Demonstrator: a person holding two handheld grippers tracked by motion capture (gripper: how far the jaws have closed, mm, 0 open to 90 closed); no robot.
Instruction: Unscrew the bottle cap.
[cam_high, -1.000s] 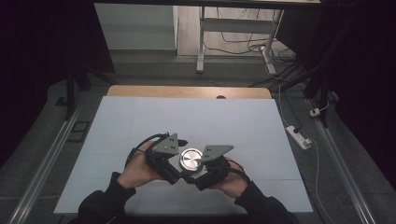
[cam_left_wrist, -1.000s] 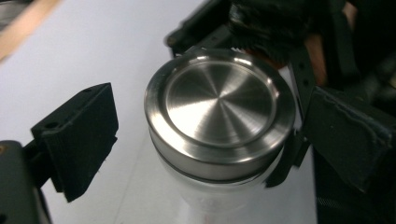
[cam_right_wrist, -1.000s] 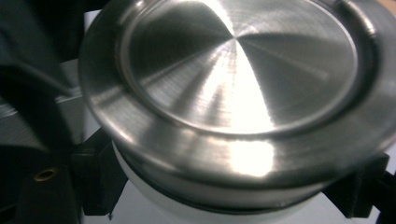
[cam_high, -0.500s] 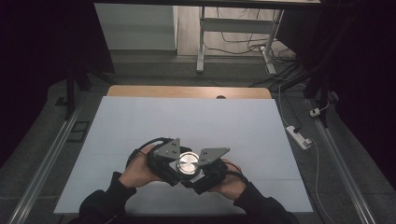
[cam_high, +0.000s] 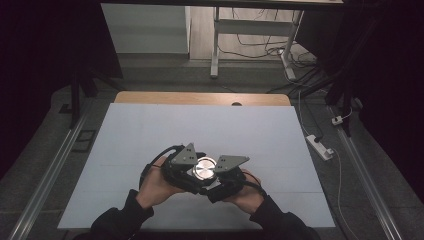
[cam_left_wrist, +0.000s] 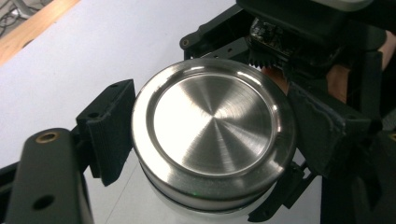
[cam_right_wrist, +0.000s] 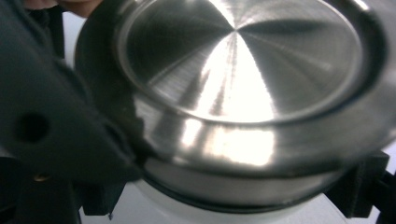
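Observation:
A round tin with a brushed steel lid (cam_high: 204, 169) and a pale body is held just above the white table (cam_high: 200, 125), near its front edge. My left gripper (cam_high: 193, 173) comes in from the left; its jaws have just been closing and its ribbed pads (cam_left_wrist: 111, 133) now press the lid's (cam_left_wrist: 212, 121) rim on both sides. My right gripper (cam_high: 217, 176) comes in from the right, shut on the tin lower down, below the lid (cam_right_wrist: 243, 60). The lid sits level. In the left gripper view the right gripper's body (cam_left_wrist: 299, 42) lies just behind the tin.
The person's hands (cam_high: 157, 185) and dark sleeves come in at the table's front edge. A wooden strip (cam_high: 200, 98) runs along the far edge. On the floor to the right lies a white power strip (cam_high: 319, 146); metal desk legs (cam_high: 215, 45) stand beyond.
The left gripper has drawn in against the tin's left side and its jaws have closed on the lid. The tin and the right gripper stay almost where they were.

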